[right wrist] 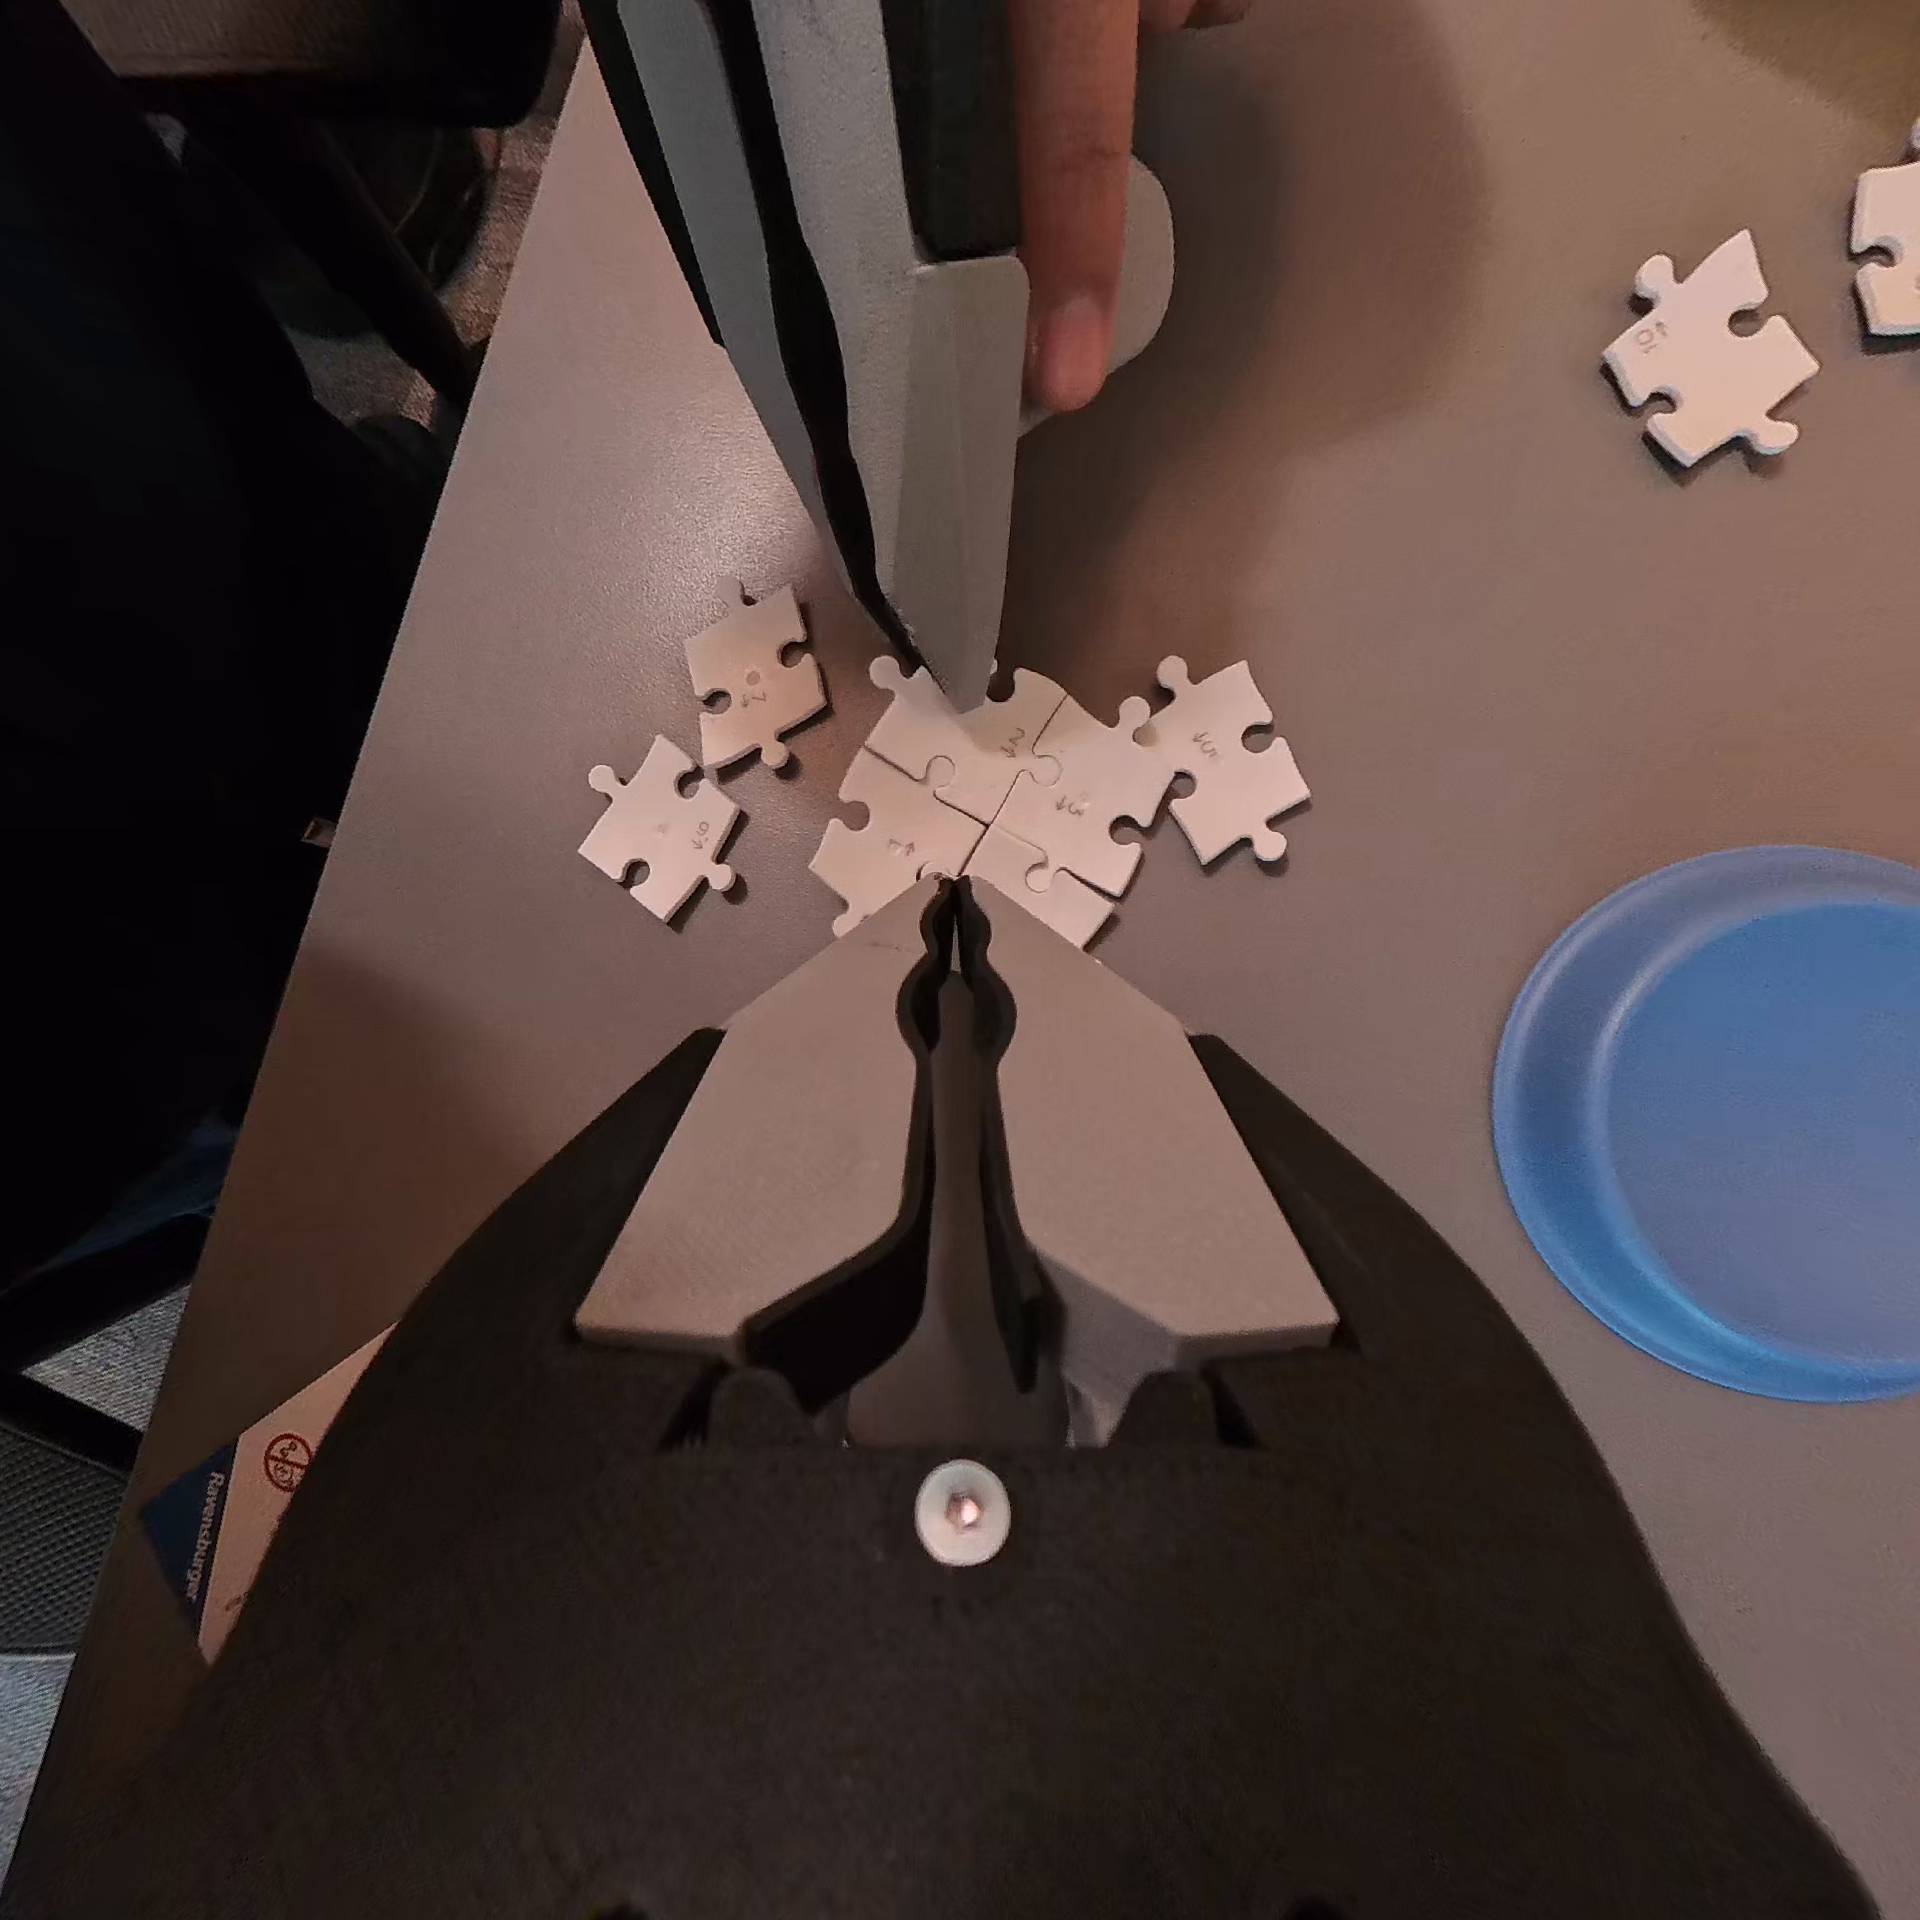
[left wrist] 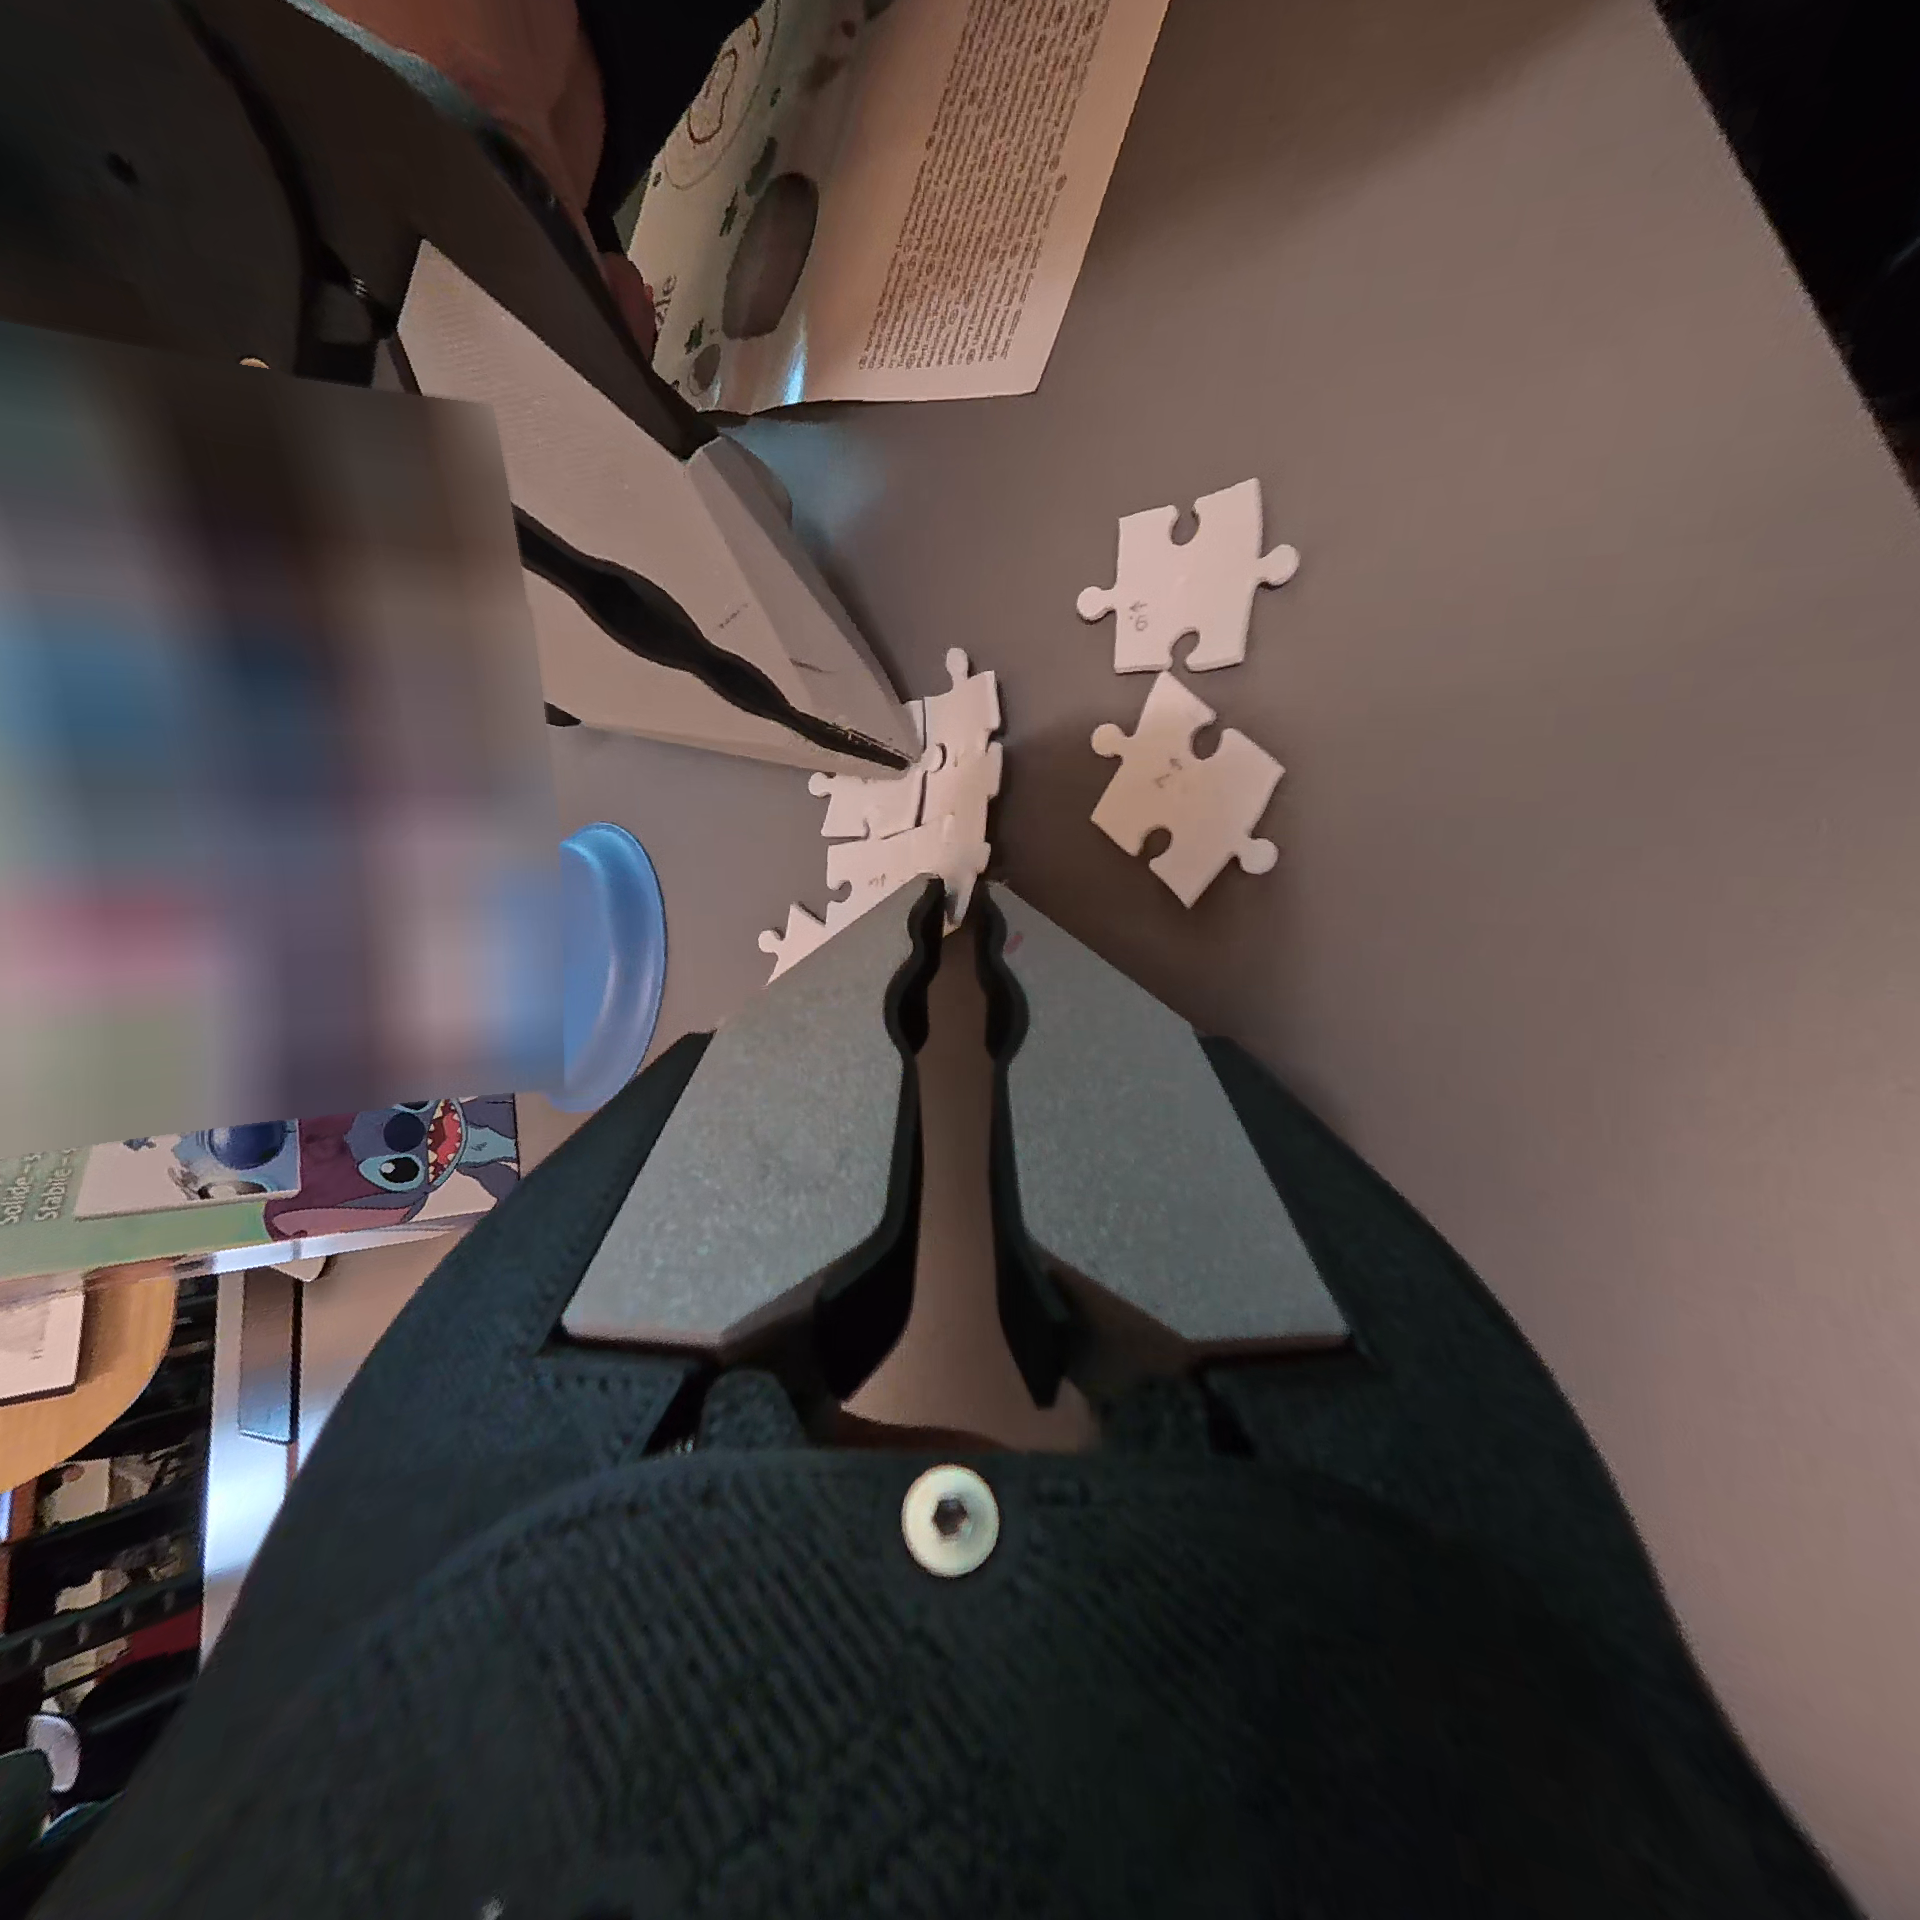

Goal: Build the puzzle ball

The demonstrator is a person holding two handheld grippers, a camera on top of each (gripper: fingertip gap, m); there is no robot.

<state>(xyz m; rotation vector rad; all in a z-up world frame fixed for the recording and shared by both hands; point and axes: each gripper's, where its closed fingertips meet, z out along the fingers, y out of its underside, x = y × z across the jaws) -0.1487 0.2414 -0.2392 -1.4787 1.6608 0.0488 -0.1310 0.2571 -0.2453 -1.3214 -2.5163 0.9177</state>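
Observation:
Several white puzzle pieces are joined into a small curved cluster (right wrist: 987,790) on the grey table; it also shows in the left wrist view (left wrist: 961,774). My right gripper (right wrist: 956,888) is shut, its tips pinching the cluster's near edge at a seam; in the left wrist view it (left wrist: 906,761) comes in from the upper left. My left gripper (left wrist: 958,896) is closed on the cluster's opposite edge, a sliver of white piece between its tips; in the right wrist view it (right wrist: 966,675) comes down from the top. Loose pieces (right wrist: 764,681) (right wrist: 665,826) (right wrist: 1231,758) lie around the cluster.
A blue plate (right wrist: 1714,1122) sits right of the cluster. More loose pieces (right wrist: 1709,353) (right wrist: 1891,249) lie at the far right. The table edge (right wrist: 468,520) runs along the left. A printed leaflet (left wrist: 966,187) and the puzzle box (left wrist: 260,1184) lie nearby. A person's finger (right wrist: 1075,260) rests on the left gripper. The tips of both grippers are at nearly the same place.

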